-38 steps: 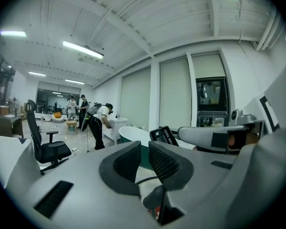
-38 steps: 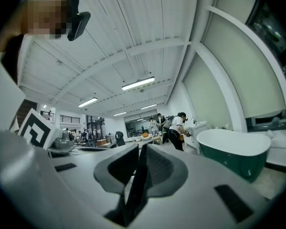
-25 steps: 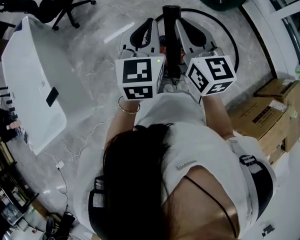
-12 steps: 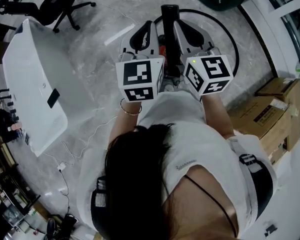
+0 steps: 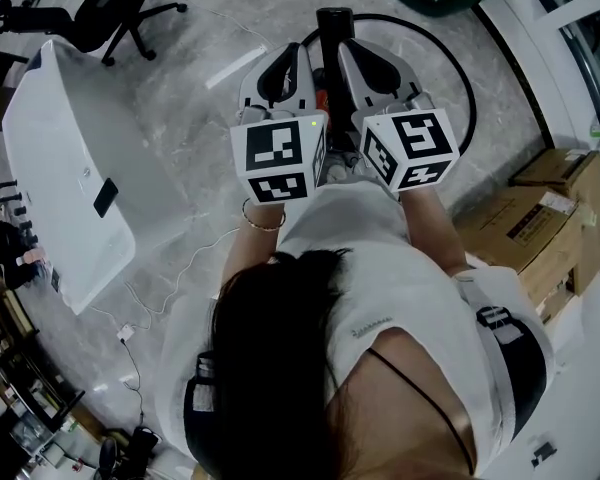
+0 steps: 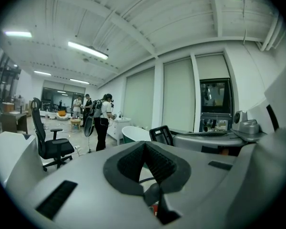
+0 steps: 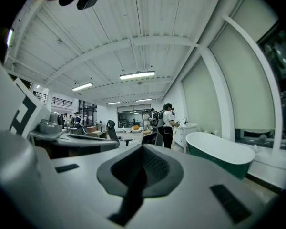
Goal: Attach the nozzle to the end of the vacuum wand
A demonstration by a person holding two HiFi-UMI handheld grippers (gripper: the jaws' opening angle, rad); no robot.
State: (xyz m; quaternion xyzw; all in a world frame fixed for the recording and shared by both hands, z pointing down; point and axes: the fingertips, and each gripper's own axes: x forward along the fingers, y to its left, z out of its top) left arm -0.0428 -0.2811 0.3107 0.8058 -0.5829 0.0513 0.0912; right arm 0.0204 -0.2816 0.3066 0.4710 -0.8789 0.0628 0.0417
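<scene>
Seen from above, the left gripper (image 5: 288, 60) and right gripper (image 5: 358, 58), fingers together and empty, flank a black vacuum wand (image 5: 336, 40). Their marker cubes (image 5: 280, 158) hide its lower part. The nozzle cannot be made out.

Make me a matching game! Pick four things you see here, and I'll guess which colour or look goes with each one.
Things:
1. office chair
2. cardboard box
3. bathtub
4. left gripper

Looks:
A. brown
B. jaws shut, nothing between them
C. black
D. green outside, white rim

Right pairs: 1-C, 2-A, 3-D, 4-B
</scene>
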